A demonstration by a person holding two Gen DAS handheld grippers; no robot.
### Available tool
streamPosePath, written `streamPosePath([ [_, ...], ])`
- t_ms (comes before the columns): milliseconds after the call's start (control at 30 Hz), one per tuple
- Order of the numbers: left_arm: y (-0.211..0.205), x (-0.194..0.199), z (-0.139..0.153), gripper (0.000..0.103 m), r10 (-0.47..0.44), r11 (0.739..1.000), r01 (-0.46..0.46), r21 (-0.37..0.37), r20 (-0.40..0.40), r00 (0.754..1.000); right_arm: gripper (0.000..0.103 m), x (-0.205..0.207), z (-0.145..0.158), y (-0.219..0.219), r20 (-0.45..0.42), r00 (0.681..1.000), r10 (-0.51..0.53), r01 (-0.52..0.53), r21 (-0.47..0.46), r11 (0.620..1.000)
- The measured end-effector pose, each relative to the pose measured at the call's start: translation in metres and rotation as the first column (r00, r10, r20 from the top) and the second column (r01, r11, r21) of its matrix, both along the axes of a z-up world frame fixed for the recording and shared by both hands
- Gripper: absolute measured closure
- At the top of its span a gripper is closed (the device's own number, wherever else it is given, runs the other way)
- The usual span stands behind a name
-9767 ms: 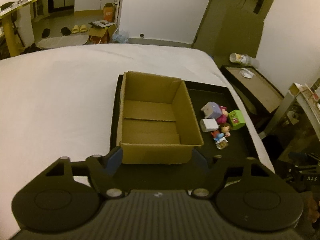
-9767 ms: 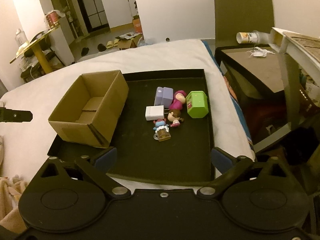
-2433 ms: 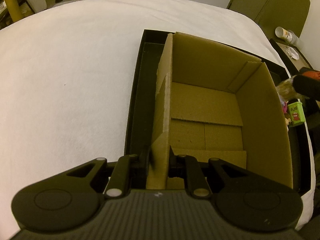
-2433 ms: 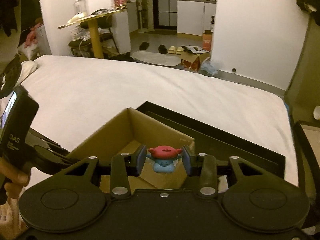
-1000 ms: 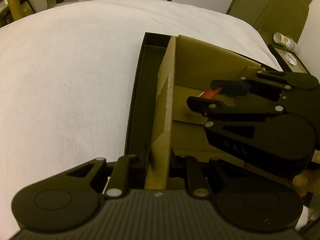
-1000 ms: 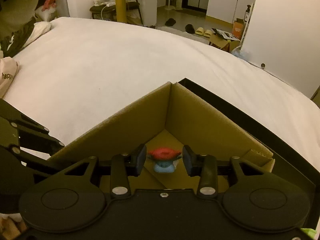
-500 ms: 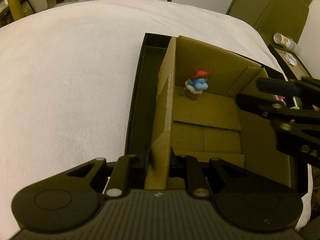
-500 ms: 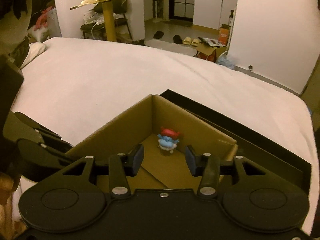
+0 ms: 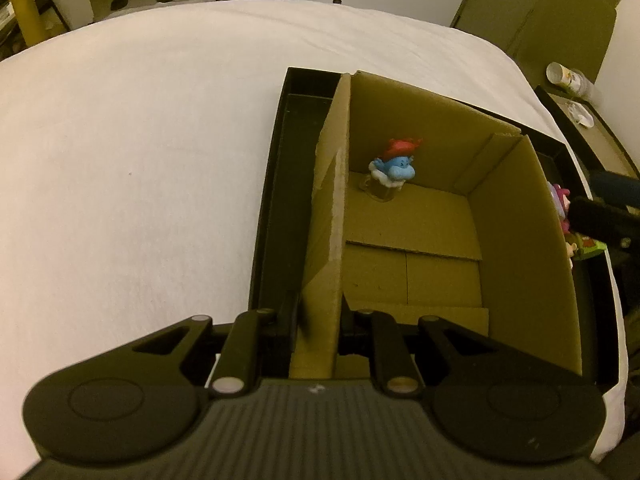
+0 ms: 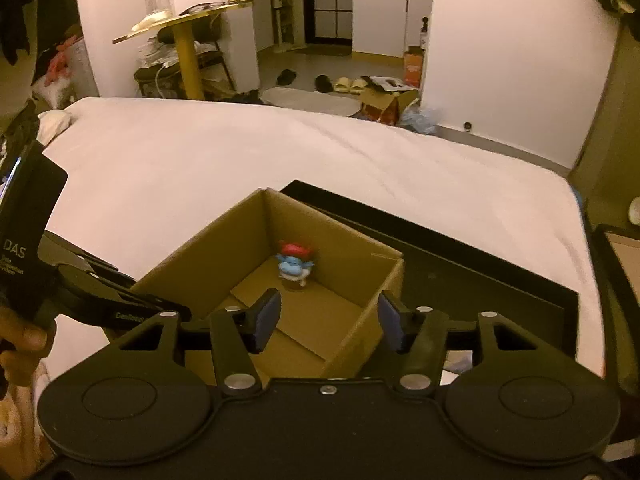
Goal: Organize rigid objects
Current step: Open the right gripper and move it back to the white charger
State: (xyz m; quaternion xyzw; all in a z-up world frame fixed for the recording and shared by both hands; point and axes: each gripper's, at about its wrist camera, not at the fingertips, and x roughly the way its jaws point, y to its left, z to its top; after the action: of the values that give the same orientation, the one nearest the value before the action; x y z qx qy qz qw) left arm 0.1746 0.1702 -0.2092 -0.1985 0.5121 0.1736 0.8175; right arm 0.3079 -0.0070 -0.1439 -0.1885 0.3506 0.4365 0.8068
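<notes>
Cardboard box now has one blue figurine standing in its far corner. Left gripper is pinched on the box's wall, right gripper hangs spread and empty. Next job, I'd guess: the toys at 3 o'clock on the black tray, box wall in the way.

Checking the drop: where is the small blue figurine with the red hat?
The blue figurine stands upright inside the brown cardboard box, in its far corner by the wall the left gripper clamps.
</notes>
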Motion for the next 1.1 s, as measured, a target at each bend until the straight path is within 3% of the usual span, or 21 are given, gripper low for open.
streamPosePath([
  [100,0.001,-0.001,0.000,0.088,-0.004,1.000,0.004,-0.005,-0.001,1.000,0.042,0.002,-0.001,-0.008,0.007,1.000,-0.019,0.019,0.000,1.000],
  [1100,0.002,0.001,0.003,0.088,-0.026,1.000,0.026,0.013,-0.001,1.000,0.042,0.015,-0.062,-0.076,-0.068,0.981,-0.183,0.182,-0.023,0.983],
])
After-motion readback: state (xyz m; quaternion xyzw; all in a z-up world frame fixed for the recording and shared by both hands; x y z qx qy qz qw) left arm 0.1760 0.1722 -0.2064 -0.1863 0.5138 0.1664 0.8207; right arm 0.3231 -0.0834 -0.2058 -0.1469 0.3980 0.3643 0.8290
